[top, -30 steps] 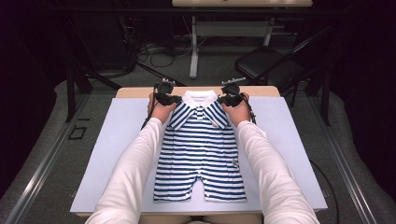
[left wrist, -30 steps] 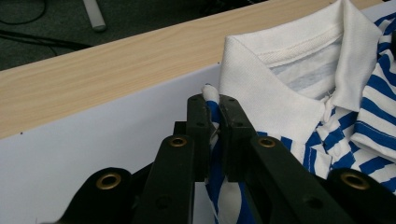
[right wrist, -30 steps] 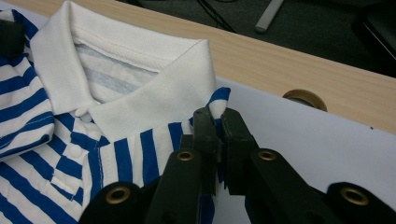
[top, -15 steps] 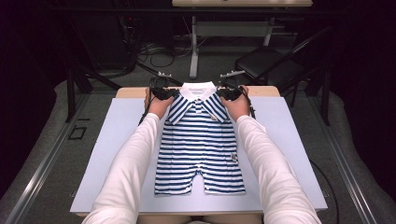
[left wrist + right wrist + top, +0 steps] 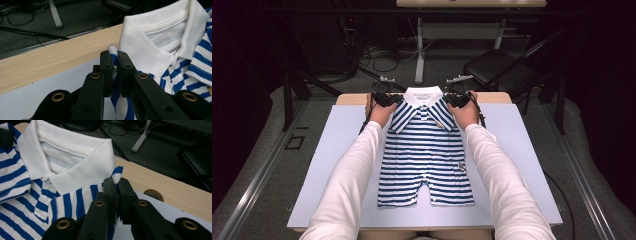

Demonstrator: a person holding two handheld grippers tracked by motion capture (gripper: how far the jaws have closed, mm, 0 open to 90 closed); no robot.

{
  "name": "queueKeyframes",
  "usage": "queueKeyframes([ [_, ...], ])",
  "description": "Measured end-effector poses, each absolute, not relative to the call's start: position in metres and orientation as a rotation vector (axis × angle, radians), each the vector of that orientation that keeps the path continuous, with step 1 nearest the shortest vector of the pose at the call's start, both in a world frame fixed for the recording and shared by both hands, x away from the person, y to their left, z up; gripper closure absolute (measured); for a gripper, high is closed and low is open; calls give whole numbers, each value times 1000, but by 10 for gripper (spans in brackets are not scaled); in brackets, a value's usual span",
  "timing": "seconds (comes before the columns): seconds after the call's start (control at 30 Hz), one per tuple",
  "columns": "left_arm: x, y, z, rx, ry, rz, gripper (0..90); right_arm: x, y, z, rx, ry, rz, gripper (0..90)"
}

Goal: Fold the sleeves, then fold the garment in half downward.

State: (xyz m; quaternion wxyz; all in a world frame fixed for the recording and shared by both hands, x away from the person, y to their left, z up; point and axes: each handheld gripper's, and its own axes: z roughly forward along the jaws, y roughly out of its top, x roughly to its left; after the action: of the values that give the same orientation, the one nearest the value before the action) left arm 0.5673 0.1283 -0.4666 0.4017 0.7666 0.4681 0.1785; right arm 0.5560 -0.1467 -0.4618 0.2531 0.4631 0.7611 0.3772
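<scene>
Striped baby romper (image 5: 426, 155), navy and white with a white polo collar (image 5: 424, 95), lies front-up along the middle of the tabletop (image 5: 522, 165), on the pale blue-grey sheet that covers most of it. Its collar end points to the far edge, where a strip of bare light wood (image 5: 497, 97) shows beyond the sheet, and its two short legs end near the near edge. The body lies flat; the shoulders are lifted slightly where they are held.

The left hand-held gripper (image 5: 387, 99) sits at the romper's left shoulder near the far edge. In the left gripper view its black jaws are pressed together on a fold of striped shoulder fabric (image 5: 113, 56), a small tuft of cloth poking out above the pads, just beside the collar's edge. The right hand-held gripper (image 5: 455, 100) mirrors it at the other shoulder; in the right gripper view its jaws pinch a fold of blue-and-white fabric (image 5: 116, 173) right below the collar's tip.

Both of the person's forearms, in white sleeves (image 5: 354, 175), run up from the near edge on either side of the romper, partly covering its side seams. Beyond the far edge lie grey floor, cables and a dark chair (image 5: 502, 75).
</scene>
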Motion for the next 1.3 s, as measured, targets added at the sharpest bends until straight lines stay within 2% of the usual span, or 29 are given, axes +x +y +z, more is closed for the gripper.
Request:
queueKeyframes([
  [1.0, 535, 130, -460, 1899, 1126, 440, 847, 526, -152, -458, 1205, 2072, 1076, 864],
  [1.3, 522, 135, -464, 1889, 1128, 397, 847, 514, -155, -459, 1204, 2089, 1114, 864],
])
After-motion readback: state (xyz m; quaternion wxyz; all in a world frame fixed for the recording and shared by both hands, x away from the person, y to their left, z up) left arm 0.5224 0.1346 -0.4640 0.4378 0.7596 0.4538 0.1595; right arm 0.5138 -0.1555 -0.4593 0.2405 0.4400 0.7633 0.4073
